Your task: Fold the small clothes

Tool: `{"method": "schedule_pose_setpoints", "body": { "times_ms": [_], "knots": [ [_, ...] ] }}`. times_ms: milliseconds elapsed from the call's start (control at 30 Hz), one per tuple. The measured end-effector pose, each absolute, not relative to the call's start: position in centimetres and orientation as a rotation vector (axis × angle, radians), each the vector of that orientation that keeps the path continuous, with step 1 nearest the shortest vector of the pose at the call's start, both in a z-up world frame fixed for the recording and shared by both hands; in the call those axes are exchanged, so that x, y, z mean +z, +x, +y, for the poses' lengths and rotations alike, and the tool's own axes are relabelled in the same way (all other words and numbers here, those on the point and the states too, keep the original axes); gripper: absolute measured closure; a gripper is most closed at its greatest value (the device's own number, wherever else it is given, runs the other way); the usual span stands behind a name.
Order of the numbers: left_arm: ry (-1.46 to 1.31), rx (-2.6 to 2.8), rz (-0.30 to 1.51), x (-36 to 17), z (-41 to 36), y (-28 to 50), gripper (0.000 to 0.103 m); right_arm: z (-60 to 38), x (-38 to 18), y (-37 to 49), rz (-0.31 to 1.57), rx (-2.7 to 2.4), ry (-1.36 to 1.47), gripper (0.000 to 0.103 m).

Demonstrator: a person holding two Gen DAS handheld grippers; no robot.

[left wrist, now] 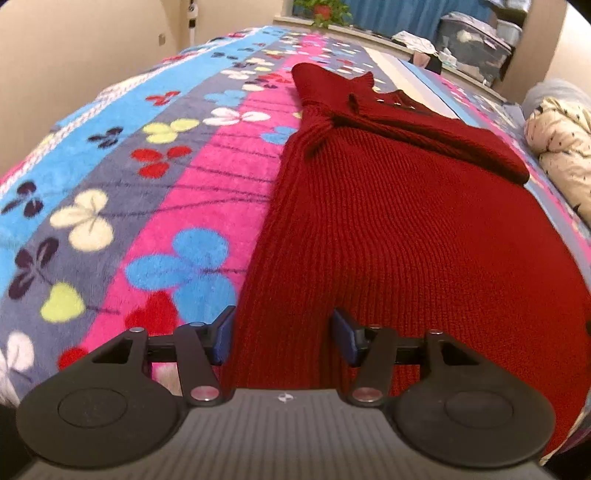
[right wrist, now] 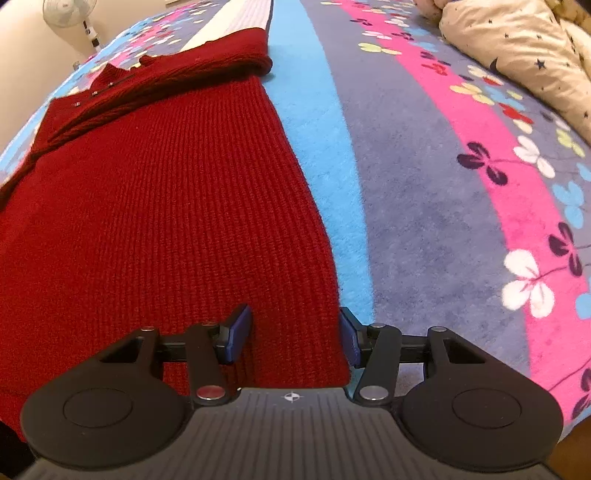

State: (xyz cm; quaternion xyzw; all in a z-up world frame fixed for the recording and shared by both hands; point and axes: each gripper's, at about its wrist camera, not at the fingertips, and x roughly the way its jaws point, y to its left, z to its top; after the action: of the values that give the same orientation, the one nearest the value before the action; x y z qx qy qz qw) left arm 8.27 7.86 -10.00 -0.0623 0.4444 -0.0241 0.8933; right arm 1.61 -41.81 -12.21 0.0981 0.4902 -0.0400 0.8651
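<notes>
The red knit sweater (left wrist: 388, 229) lies flat on the floral blanket (left wrist: 129, 177), sleeves folded across its chest. The left gripper (left wrist: 282, 339) straddles the hem's left corner, jaws wide. The right gripper (right wrist: 295, 338) straddles the right corner, jaws wide. Only the left view shows storage bins (left wrist: 476, 48), contents unclear; only the right shows a fan (right wrist: 70, 14).

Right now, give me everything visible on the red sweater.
The red sweater is a dark red rib-knit, lying flat on the flowered fleece blanket. A sleeve is folded across the chest, below a collar with small metal studs. The long side edges run straight, apparently tucked in. The left gripper sits at its near left hem corner, the right gripper at its near right corner, jaws of both open astride the edge; contact is unclear.
</notes>
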Motion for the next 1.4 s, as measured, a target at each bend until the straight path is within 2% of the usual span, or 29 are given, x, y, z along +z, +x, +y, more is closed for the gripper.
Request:
{"method": "schedule_pose_setpoints", "body": {
  "times_ms": [100,133,367,467,633,800,967,1167,1233,1267,1300,1333,1400],
  "knots": [
    [-0.159,-0.082,0.921,-9.8,8.1,8.1,0.062,-41.6,-12.2,1.5,1.022,-0.074,0.198,0.054],
    [-0.163,-0.091,0.918,-9.7,8.0,8.0,0.064,-41.5,-12.2,1.5,1.020,-0.073,0.186,0.055],
    [-0.271,-0.138,0.890,-9.0,8.8,7.6,0.064,-41.9,-12.0,1.5,1.014,-0.057,0.230,0.064],
    [-0.308,-0.166,0.922,-9.1,8.8,7.5,0.062,-41.9,-12.1,1.5,1.017,-0.054,0.236,0.064],
    [-0.216,-0.129,0.955,-9.6,7.6,7.5,0.059,-41.4,-12.1,1.4,1.023,-0.042,0.223,0.062],
    [-0.267,-0.110,0.829,-8.0,8.8,6.7,0.068,-41.3,-12.1,1.4,1.022,-0.010,0.223,0.063],
    [-0.230,-0.168,0.900,-9.0,7.6,6.9,0.066,-41.5,-11.9,1.5,1.012,0.029,0.291,0.065],
    [-0.237,-0.143,0.927,-9.6,7.9,7.3,0.066,-40.4,-12.1,1.5,1.025,0.056,0.227,0.063],
    [-0.218,-0.138,0.932,-9.6,7.7,7.2,0.066,-40.7,-12.0,1.5,1.023,0.053,0.237,0.066],
    [-0.209,-0.138,0.928,-9.6,7.6,7.2,0.066,-40.7,-11.9,1.5,1.019,0.050,0.236,0.072],
    [-0.205,-0.136,0.923,-9.5,7.6,7.1,0.070,-40.7,-11.8,1.5,1.012,0.048,0.234,0.077],
    [-0.204,-0.134,0.917,-9.4,7.6,7.0,0.081,-40.8,-11.7,1.4,1.004,0.047,0.237,0.078],
    [-0.222,-0.132,0.907,-9.3,8.0,7.1,0.088,-40.9,-11.5,1.3,0.996,0.041,0.235,0.080]
  ]
}}
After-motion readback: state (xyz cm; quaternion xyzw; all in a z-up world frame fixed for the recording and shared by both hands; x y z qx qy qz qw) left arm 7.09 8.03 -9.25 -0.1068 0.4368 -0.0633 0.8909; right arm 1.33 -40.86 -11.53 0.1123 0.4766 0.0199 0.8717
